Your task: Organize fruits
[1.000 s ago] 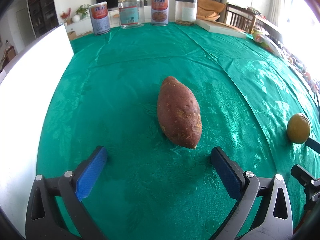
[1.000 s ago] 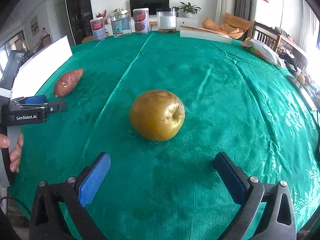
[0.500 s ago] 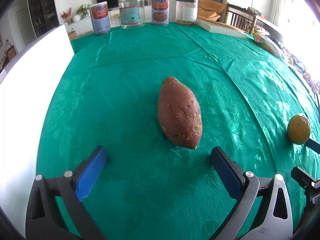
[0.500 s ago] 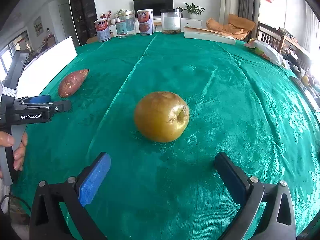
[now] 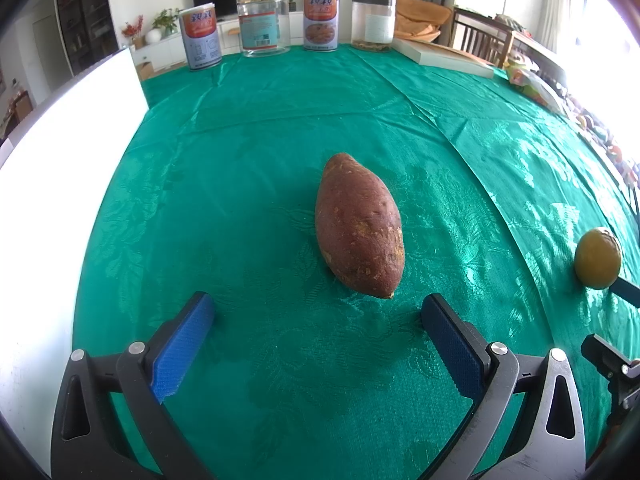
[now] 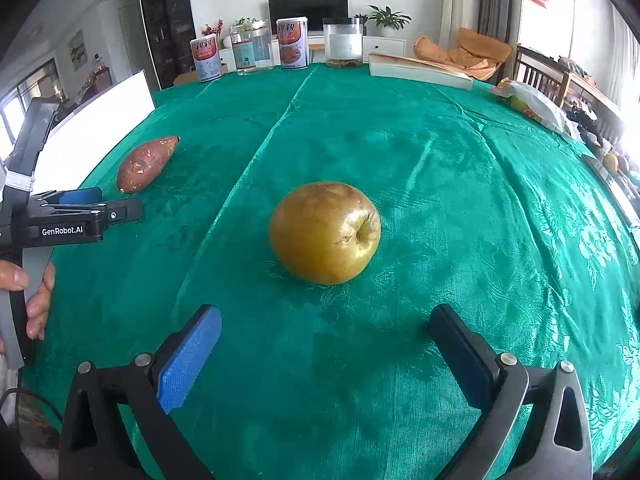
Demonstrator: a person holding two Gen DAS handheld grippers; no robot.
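Note:
A reddish-brown sweet potato (image 5: 360,226) lies lengthwise on the green tablecloth (image 5: 260,152), just ahead of my left gripper (image 5: 320,314), which stands open with nothing between its blue pads. A yellow-brown apple (image 6: 325,233) rests on its side, stem hollow to the right, a short way ahead of my open right gripper (image 6: 326,326). In the right wrist view the sweet potato (image 6: 146,164) lies at the left, just beyond the left gripper (image 6: 86,210), which a hand (image 6: 38,288) holds. The apple (image 5: 598,258) shows at the right edge of the left wrist view.
Two tins (image 5: 202,38) and two clear jars (image 5: 262,24) line the table's far edge, with a flat white box (image 5: 444,56) to their right. A white board (image 5: 60,152) stands along the left side. A plastic bag (image 6: 534,102) lies at the far right.
The right gripper has drifted slightly, so the apple sits a little more to the right and lower in its view. The left gripper has barely moved.

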